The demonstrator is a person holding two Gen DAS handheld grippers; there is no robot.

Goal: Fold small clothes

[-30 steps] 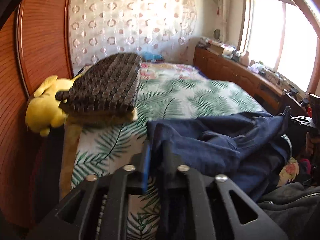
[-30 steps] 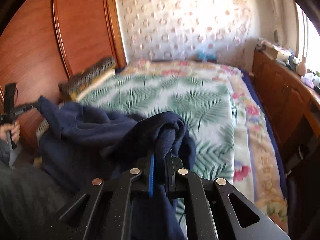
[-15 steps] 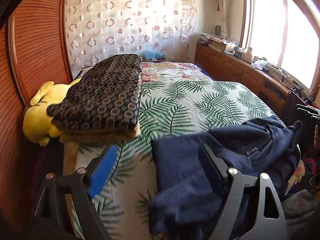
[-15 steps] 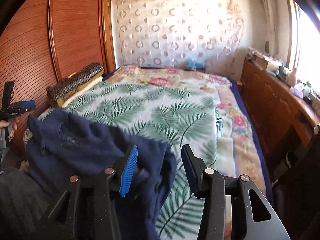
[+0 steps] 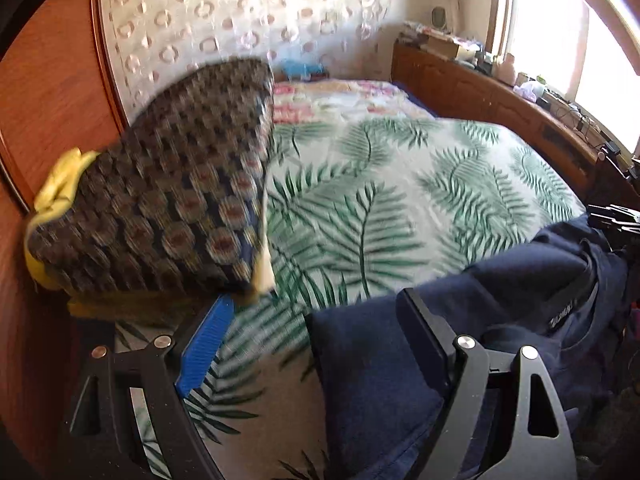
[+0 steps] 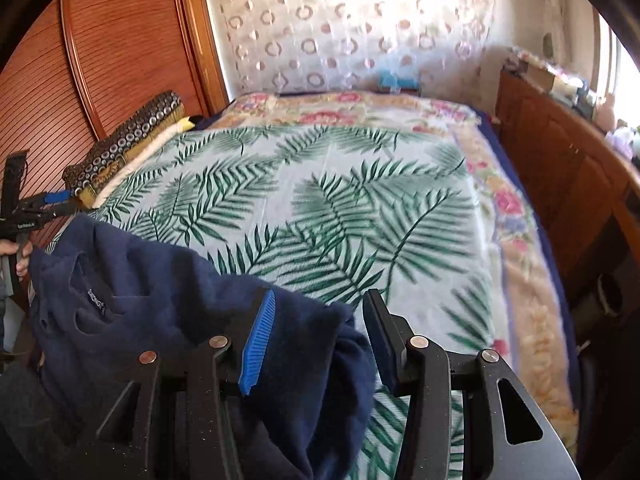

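Observation:
A dark navy garment (image 5: 500,320) lies crumpled at the near edge of the bed, also in the right wrist view (image 6: 160,292), with a small label showing by its neck opening. My left gripper (image 5: 316,336) is open, its jaws wide apart above the garment's left edge. My right gripper (image 6: 320,332) is open, with the garment's right end bunched between and under its jaws. The left gripper also shows at the far left of the right wrist view (image 6: 48,204).
The bed has a palm-leaf cover (image 6: 320,200) with a floral border (image 6: 520,240). A folded patterned blanket (image 5: 172,200) rests on a yellow plush (image 5: 60,184) at the left. A wooden wardrobe (image 6: 120,40) stands left, a cluttered wooden cabinet (image 5: 500,96) right.
Both grippers were shut on the navy garment one second ago; both have opened and let it drop onto the bed's near edge. The left view has swung a little towards the folded blanket.

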